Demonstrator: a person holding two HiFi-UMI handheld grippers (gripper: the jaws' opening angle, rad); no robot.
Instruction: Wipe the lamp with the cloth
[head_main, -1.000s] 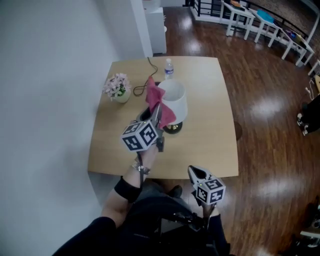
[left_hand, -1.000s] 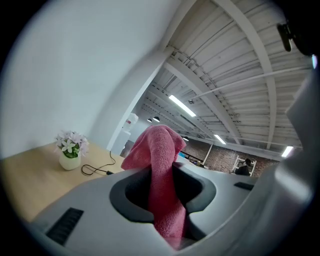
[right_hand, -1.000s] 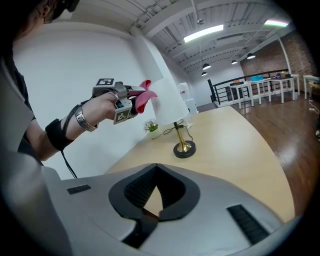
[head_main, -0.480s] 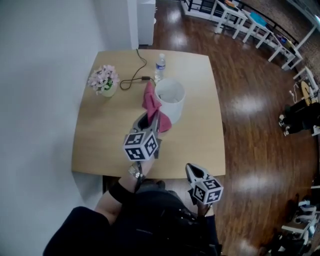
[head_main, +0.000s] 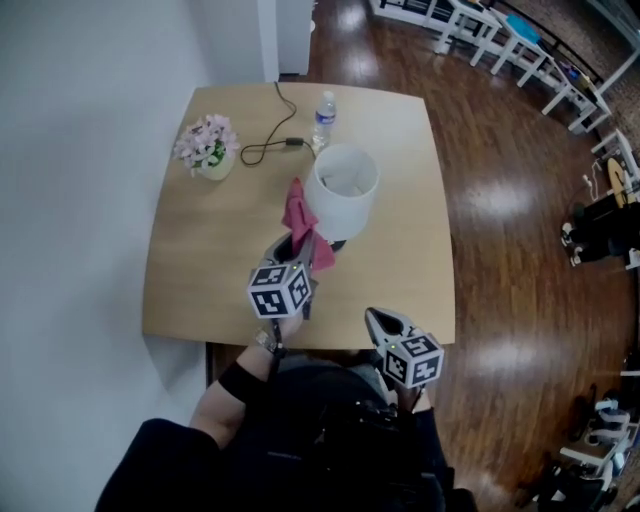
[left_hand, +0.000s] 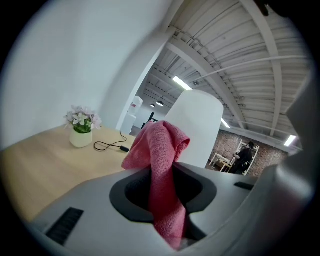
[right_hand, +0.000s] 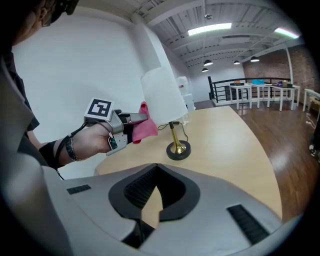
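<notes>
Wooden tabletop (head_main: 200, 260) carries the white-shaded, gold-stemmed lamp (head_main: 342, 195) just ahead of the left claw (head_main: 298, 248). That claw pinches the fuzzy pink cloth (left_hand: 160, 150) and has sunk beside the shade, so wiping looks underway. The right claw (head_main: 380, 325), pressed together and empty, waits farther back.

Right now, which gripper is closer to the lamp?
Left. The left gripper, holding the cloth, is right beside the lamp; the right gripper sits back at the near edge of the table.
</notes>
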